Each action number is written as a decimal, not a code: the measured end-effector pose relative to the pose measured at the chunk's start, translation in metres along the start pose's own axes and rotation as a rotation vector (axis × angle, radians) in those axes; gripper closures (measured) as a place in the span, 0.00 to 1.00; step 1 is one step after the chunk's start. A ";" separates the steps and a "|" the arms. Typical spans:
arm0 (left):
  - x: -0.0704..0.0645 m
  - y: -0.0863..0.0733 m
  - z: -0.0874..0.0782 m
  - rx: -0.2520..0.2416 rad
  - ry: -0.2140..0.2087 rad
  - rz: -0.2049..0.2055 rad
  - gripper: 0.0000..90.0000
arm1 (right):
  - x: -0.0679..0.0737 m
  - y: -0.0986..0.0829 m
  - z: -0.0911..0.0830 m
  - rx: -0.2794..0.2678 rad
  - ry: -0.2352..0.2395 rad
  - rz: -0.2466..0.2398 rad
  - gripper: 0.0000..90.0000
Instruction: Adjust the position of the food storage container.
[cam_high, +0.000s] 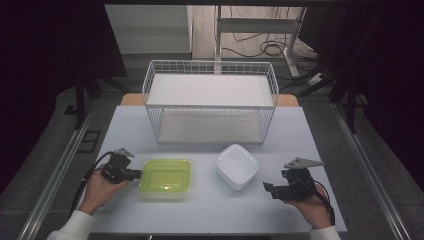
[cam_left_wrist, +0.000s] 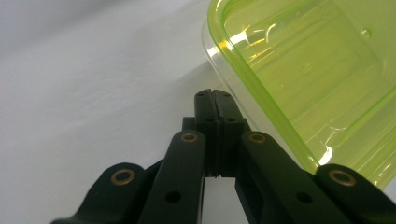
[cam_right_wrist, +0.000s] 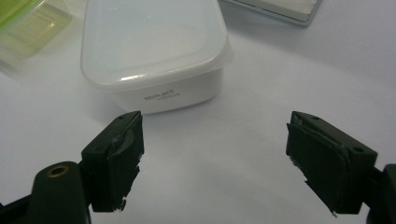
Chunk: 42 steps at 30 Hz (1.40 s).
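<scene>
Here, two tubs near the front edge of the white worktop (cam_high: 210, 205): a lime-green translucent plastic container with lid (cam_high: 165, 177) front-left, a square white plastic lidded box (cam_high: 237, 166) right of centre, well short of the white wire basket (cam_high: 210, 102) at the back. Left gripper (cam_high: 134, 174) just beside the green container's left rim (cam_left_wrist: 261, 100), fingers (cam_left_wrist: 223, 112) pressed together on nothing, rim lying to their right. Right gripper (cam_high: 269, 188), fingers (cam_right_wrist: 119, 156) wide apart, aimed at the white box (cam_right_wrist: 154, 51) straight ahead but not touching. Probably nearer arm for each tub.
</scene>
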<state>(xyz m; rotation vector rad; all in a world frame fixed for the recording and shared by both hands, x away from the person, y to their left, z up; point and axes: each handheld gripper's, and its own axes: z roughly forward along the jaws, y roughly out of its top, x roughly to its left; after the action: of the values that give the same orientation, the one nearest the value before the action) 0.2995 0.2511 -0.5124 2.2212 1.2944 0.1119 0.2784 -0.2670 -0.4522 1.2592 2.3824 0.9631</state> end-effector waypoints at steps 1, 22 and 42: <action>-0.002 0.001 0.002 0.000 -0.004 0.003 1.00 | 0.000 0.000 0.000 0.000 -0.001 0.000 0.21; -0.020 0.012 0.016 -0.024 -0.055 0.007 1.00 | 0.004 0.002 0.002 -0.008 -0.003 -0.011 0.21; -0.041 0.021 -0.051 -0.153 -0.012 -0.115 0.32 | 0.043 0.044 0.020 -0.018 0.118 0.057 0.22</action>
<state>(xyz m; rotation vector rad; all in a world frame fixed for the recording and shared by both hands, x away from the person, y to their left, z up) 0.2768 0.2306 -0.4504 2.0123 1.3565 0.1484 0.2914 -0.2065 -0.4351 1.3046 2.4313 1.1022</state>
